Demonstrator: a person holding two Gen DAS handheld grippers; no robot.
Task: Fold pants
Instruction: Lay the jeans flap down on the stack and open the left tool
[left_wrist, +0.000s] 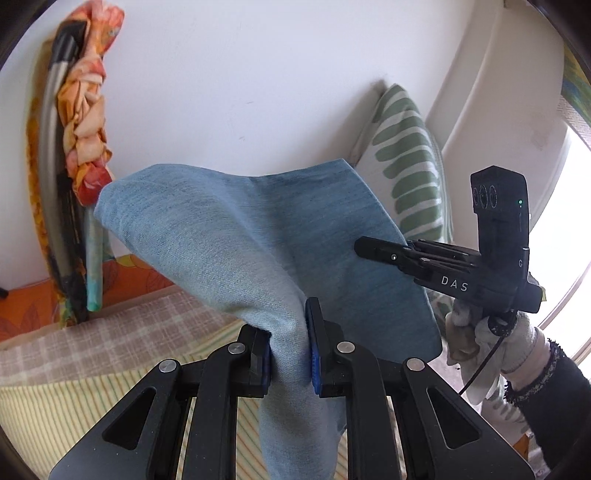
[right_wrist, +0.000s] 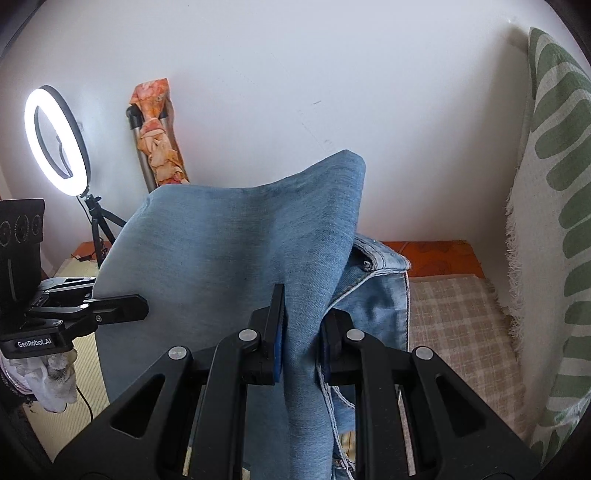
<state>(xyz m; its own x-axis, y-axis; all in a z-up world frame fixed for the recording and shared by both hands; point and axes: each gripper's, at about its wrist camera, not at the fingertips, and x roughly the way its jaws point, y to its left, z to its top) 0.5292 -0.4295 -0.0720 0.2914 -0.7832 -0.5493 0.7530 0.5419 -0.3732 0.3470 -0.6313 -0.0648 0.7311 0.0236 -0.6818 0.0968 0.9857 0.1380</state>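
Observation:
Light blue denim pants (left_wrist: 258, 236) are held up off the bed between both grippers. My left gripper (left_wrist: 288, 350) is shut on a bunched fold of the denim, which drapes up over its fingers and hangs down below. My right gripper (right_wrist: 301, 343) is shut on another fold of the pants (right_wrist: 236, 251); the waistband with a button (right_wrist: 380, 258) hangs just right of it. The right gripper also shows in the left wrist view (left_wrist: 369, 251) at the cloth's right edge. The left gripper shows in the right wrist view (right_wrist: 136, 306) at the cloth's left edge.
A checked and striped bedspread (right_wrist: 454, 314) lies below. A green-patterned cushion (left_wrist: 402, 162) leans at the right against the white wall. A ring light on a tripod (right_wrist: 55, 136) stands at left, beside a pole wrapped in orange cloth (left_wrist: 88, 122).

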